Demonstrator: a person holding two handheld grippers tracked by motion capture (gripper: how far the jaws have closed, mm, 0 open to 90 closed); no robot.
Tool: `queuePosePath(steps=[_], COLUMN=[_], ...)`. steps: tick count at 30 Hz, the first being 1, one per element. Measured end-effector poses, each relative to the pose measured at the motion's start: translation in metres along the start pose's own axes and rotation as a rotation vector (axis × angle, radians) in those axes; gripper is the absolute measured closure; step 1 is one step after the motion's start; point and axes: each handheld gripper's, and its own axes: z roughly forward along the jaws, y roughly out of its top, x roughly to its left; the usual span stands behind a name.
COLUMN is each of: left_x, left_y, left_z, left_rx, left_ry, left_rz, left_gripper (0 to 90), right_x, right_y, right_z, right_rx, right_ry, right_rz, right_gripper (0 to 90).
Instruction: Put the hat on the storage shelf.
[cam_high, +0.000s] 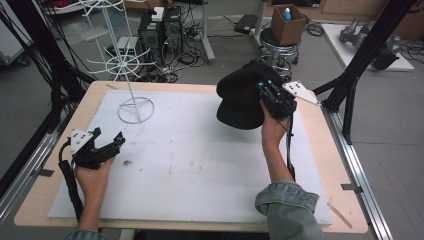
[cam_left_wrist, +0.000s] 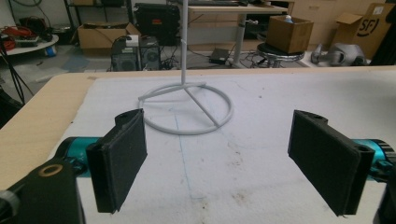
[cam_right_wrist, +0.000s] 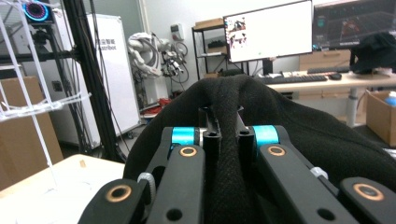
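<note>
Black fabric of a cap (cam_right_wrist: 289, 121) sits closest to the lens in the right gripper view, pinched in a fold between the two jaws of the right gripper (cam_right_wrist: 225, 122), which are pressed together on it. From the high view, this cap (cam_high: 241, 95) hangs in the air over the far right part of the white mat (cam_high: 200, 150), held up by the right gripper (cam_high: 274, 95); it does not touch the mat.

On the near left side, the left gripper (cam_high: 107, 145) rests low over the mat with its jaws wide apart and nothing between them; its left pad (cam_left_wrist: 119, 158) and right pad stand on either side of stained mat. Ahead of it stands a white wire rack (cam_high: 131, 95) on a ring base (cam_left_wrist: 187, 108), near the far left corner of the mat. Between the rack and the cap the mat is free, and the wooden table edge (cam_high: 60, 135) borders the mat all around.

Behind the table, a cardboard box (cam_left_wrist: 366, 25) carries letters that look like "SF".
</note>
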Motion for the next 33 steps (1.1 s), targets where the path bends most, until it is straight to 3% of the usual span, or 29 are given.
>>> queuePosePath(steps=[7, 14, 22, 33], left_x=[0.000, 0.001, 0.003, 0.003], left_y=[0.000, 0.000, -0.001, -0.001], left_z=[0.000, 0.000, -0.001, 0.000], left_rx=[-0.003, -0.004, -0.002, -0.006], left_ry=[0.001, -0.001, -0.003, -0.007], left_rz=[-0.004, -0.008, -0.012, -0.019], left_gripper=[19.7, 19.8, 19.8, 19.9], right_x=[0.006, 0.024, 0.035, 0.051], right_y=[0.020, 0.050, 0.077, 0.109], right_z=[0.010, 0.026, 0.038, 0.050], right_rx=[-0.046, -0.095, -0.156, -0.211], right_ry=[0.050, 0.109, 0.149, 0.193], right_rz=[0.006, -0.014, 0.020, 0.006], right_gripper=[86.8, 86.7, 86.7, 86.7])
